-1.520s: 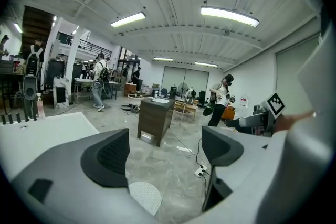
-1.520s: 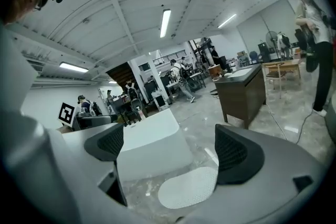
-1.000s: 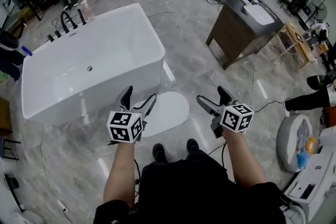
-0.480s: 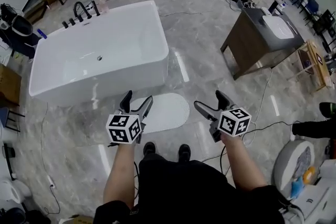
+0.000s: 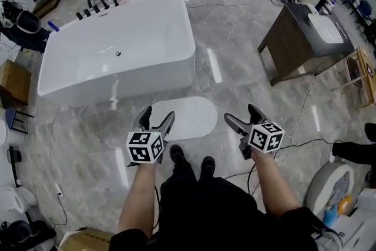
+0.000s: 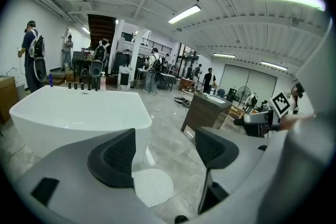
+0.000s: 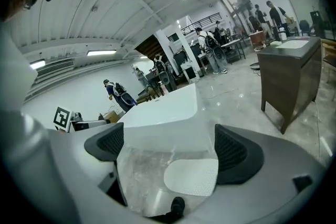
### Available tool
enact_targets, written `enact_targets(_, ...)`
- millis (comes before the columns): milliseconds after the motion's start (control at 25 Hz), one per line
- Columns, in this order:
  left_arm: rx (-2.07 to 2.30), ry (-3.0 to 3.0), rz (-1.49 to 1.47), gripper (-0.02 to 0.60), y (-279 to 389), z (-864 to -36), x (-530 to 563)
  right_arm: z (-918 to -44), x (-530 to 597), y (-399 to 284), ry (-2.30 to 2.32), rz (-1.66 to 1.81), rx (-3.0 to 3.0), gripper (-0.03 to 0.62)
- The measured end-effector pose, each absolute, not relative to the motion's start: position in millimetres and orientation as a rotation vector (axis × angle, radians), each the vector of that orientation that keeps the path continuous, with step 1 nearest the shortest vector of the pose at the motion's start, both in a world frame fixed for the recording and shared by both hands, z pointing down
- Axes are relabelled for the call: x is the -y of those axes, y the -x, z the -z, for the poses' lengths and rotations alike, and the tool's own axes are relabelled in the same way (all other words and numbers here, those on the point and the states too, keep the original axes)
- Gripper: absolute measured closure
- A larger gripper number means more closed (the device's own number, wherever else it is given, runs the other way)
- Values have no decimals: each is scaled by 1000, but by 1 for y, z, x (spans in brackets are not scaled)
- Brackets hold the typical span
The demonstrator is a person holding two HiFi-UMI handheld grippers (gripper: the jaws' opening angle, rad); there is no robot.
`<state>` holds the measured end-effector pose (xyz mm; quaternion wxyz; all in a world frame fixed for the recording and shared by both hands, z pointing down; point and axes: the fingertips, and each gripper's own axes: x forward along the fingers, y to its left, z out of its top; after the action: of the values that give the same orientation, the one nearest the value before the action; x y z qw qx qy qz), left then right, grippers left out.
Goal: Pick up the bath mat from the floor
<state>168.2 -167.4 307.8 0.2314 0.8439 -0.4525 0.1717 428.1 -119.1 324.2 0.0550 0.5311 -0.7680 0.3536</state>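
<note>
The bath mat (image 5: 187, 117) is a white, dotted oval that lies flat on the grey marble floor in front of the bathtub. It also shows low in the left gripper view as the mat (image 6: 153, 187) and between the jaws in the right gripper view as the mat (image 7: 192, 176). My left gripper (image 5: 157, 114) hangs high above the mat's left end, jaws apart and empty. My right gripper (image 5: 241, 114) is held to the right of the mat, also open and empty. Both are well above the floor. In their own views the left gripper (image 6: 164, 152) and the right gripper (image 7: 169, 148) hold nothing.
A white freestanding bathtub (image 5: 117, 50) stands just beyond the mat. A dark wooden vanity cabinet (image 5: 305, 38) is at the right. Black cables (image 5: 294, 141) run over the floor near my right side. My shoes (image 5: 177, 154) are at the mat's near edge. People stand far back.
The head view has swung, so the tub, mat and cabinet sit further right in the picture. Both grippers stay in front of the body, with nothing taken hold of.
</note>
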Motion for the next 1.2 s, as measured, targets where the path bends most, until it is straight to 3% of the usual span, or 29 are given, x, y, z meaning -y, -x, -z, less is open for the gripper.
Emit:
enact_targets(640,1249,-1998,-523,210,-91,-470,167,-451,162,-335,-1305,-1181,2203,40)
enact_targets(1200,1155,-1910,-610,192,-88,-597,173,-580,175,-323,-1251,-1287,2071,40)
